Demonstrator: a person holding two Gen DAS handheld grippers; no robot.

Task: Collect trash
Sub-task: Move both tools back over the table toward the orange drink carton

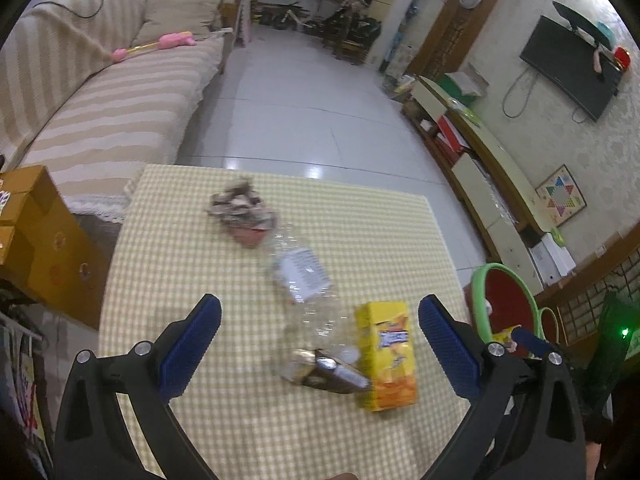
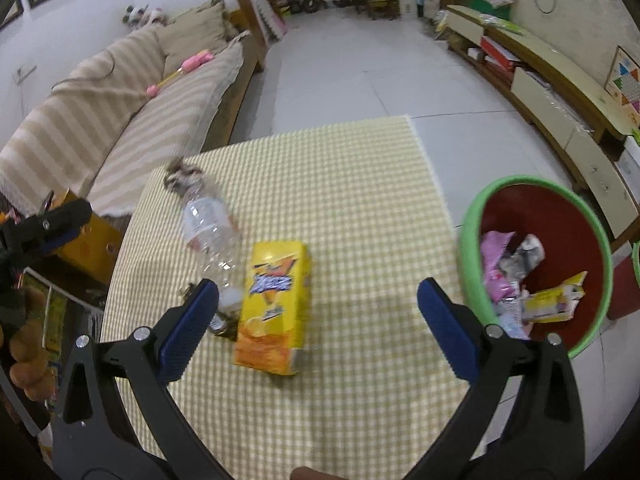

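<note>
A yellow snack box (image 1: 387, 354) (image 2: 275, 304) lies on the checked tablecloth (image 1: 200, 264) (image 2: 344, 184). A clear plastic bottle (image 1: 304, 280) (image 2: 210, 232) lies beside it, with a small dark wrapper (image 1: 332, 372) (image 2: 220, 322) at its near end and a crumpled paper wad (image 1: 242, 210) (image 2: 182, 174) at its far end. The red bin with a green rim (image 1: 504, 300) (image 2: 560, 216) stands right of the table and holds several wrappers. My left gripper (image 1: 320, 344) is open and empty above the bottle and box. My right gripper (image 2: 318, 328) is open and empty above the box.
A striped sofa (image 1: 100, 120) (image 2: 120, 120) runs along the left, with a pink toy (image 1: 160, 44) on it. Yellow cartons (image 1: 40, 236) stand at the table's left. A low TV cabinet (image 1: 472, 148) (image 2: 552, 80) lines the right wall. White tiled floor (image 1: 304, 92) lies beyond.
</note>
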